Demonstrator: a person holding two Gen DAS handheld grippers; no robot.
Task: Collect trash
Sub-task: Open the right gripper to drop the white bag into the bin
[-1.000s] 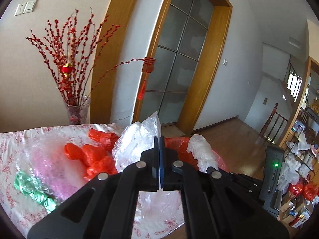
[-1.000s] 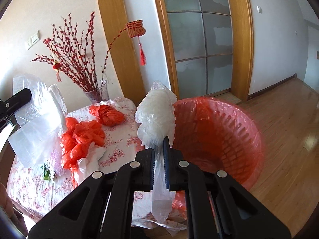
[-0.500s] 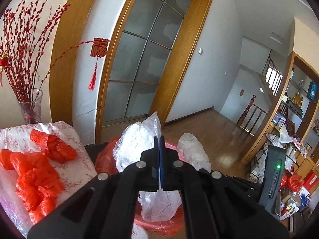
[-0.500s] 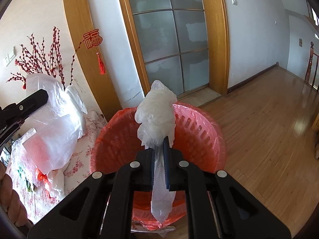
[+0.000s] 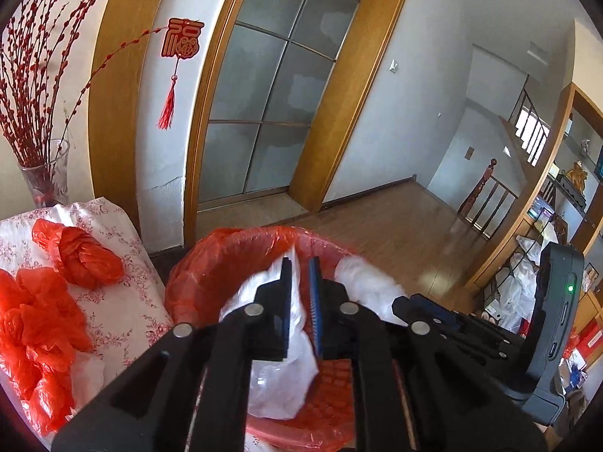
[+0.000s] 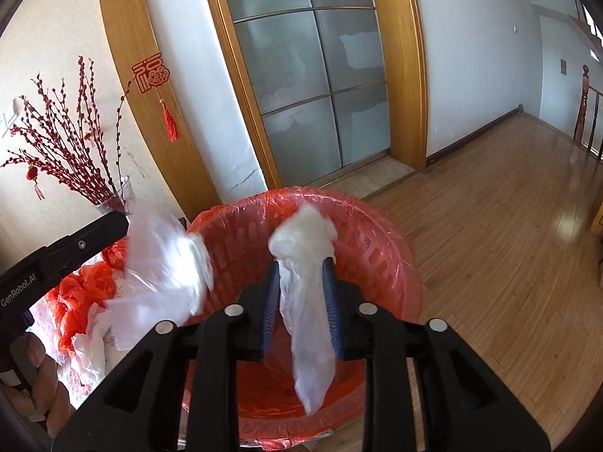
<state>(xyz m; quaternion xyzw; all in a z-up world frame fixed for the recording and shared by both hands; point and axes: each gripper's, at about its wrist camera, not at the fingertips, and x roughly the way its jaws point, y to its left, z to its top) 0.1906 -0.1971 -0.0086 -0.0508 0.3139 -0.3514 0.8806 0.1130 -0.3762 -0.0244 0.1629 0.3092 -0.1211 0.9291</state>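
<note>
A red basket lined with a red bag stands on the floor beside the table. My right gripper is open above it, and a clear plastic bag slips down between its fingers. My left gripper is open over the basket too, with a blurred clear plastic bag falling from it; that bag shows in the right wrist view under the left finger.
A table with a floral cloth holds crumpled red bags and a vase of red branches. Behind are a glass door and wooden floor. Shelves stand at right.
Both grippers moved from the table to over the red basket, then opened. Both clear plastic bags have come loose and are dropping into it.
</note>
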